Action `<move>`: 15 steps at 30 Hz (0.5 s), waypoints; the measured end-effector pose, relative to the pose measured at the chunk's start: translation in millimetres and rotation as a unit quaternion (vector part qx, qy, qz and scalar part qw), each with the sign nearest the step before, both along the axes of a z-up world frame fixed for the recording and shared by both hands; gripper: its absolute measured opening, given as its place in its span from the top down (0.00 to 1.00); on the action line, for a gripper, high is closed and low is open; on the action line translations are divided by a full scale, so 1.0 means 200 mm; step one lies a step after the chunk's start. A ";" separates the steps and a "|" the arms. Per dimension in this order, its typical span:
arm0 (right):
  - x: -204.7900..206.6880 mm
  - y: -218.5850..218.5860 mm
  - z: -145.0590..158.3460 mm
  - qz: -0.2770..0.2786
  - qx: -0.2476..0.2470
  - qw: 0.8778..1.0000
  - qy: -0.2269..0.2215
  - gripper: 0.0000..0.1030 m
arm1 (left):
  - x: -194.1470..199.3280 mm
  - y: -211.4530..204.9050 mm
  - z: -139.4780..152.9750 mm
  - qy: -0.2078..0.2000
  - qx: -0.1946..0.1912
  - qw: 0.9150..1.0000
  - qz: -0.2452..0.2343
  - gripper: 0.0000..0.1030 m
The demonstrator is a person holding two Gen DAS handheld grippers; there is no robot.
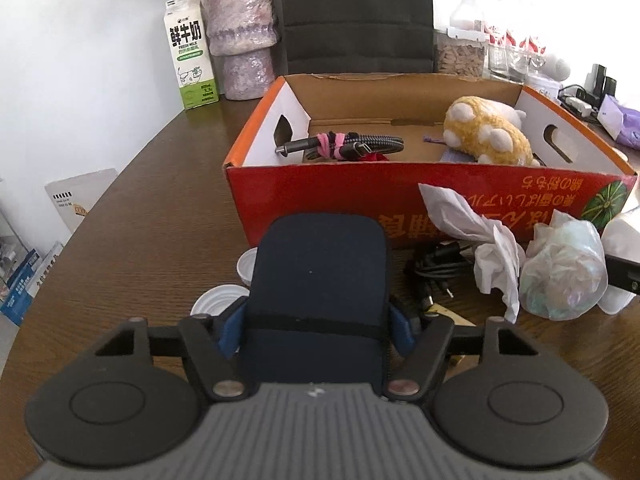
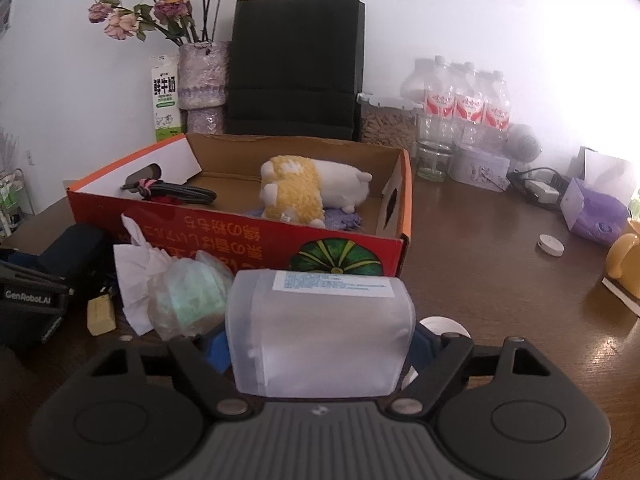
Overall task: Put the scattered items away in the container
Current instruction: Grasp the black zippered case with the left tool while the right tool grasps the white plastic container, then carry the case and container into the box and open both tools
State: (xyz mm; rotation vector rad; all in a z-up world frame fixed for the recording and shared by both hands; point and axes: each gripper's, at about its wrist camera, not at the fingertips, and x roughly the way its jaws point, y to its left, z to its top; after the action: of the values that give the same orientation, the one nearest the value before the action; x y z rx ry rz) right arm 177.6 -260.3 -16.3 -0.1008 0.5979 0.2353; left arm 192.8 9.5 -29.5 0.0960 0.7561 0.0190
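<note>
- Cardboard box (image 1: 400,200) with red printed sides sits on the dark wooden counter (image 1: 160,200), open at the top.
- Inside it lie a yellow-and-white plush toy (image 1: 486,132) to one side and a bundled black cable (image 1: 344,146) tied with a pink band to the other.
- Left gripper (image 1: 316,330) is clamped on a dark navy pouch (image 1: 320,280), its blue pads pressing both sides, just in front of the box.
- Right gripper (image 2: 320,354) is closed on a frosted white container (image 2: 320,328) with a label, near the box's front wall.
- Crumpled tissue (image 1: 480,240), a wadded plastic bag (image 1: 564,268) and a loose black cord (image 1: 436,268) lie on the counter against the box.
</note>
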 end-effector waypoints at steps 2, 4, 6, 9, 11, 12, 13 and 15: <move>-0.01 0.00 0.02 0.000 0.003 1.000 -0.005 0.21 | -0.01 0.01 0.01 -0.005 -0.005 1.000 -0.001 0.35; -0.02 0.00 0.03 -0.003 0.007 1.000 -0.008 0.21 | -0.02 0.01 0.02 -0.009 -0.006 1.000 0.000 0.36; -0.03 -0.01 0.04 -0.006 0.011 1.000 -0.011 0.21 | -0.04 0.01 0.03 -0.012 -0.006 1.000 0.001 0.36; -0.05 -0.02 0.06 -0.006 0.016 1.000 -0.012 0.21 | -0.06 0.01 0.04 -0.016 -0.005 1.000 0.000 0.37; -0.07 -0.02 0.08 -0.006 0.018 1.000 -0.016 0.21 | -0.08 0.02 0.06 -0.019 -0.008 1.000 0.000 0.37; -0.08 -0.01 0.09 -0.006 0.018 1.000 -0.018 0.21 | -0.09 0.02 0.07 -0.021 -0.009 1.000 0.001 0.37; -0.09 -0.01 0.10 -0.005 0.019 1.000 -0.020 0.21 | -0.10 0.03 0.07 -0.023 -0.009 1.000 0.002 0.37; -0.10 -0.01 0.13 -0.004 0.020 0.999 -0.027 0.21 | -0.11 0.03 0.09 -0.029 -0.009 1.000 0.001 0.37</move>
State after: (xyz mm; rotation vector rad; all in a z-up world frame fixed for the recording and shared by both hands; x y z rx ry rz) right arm 157.5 -263.2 8.9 -0.0659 0.5404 0.2352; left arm 170.7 15.0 -10.9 0.0764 0.6981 0.0173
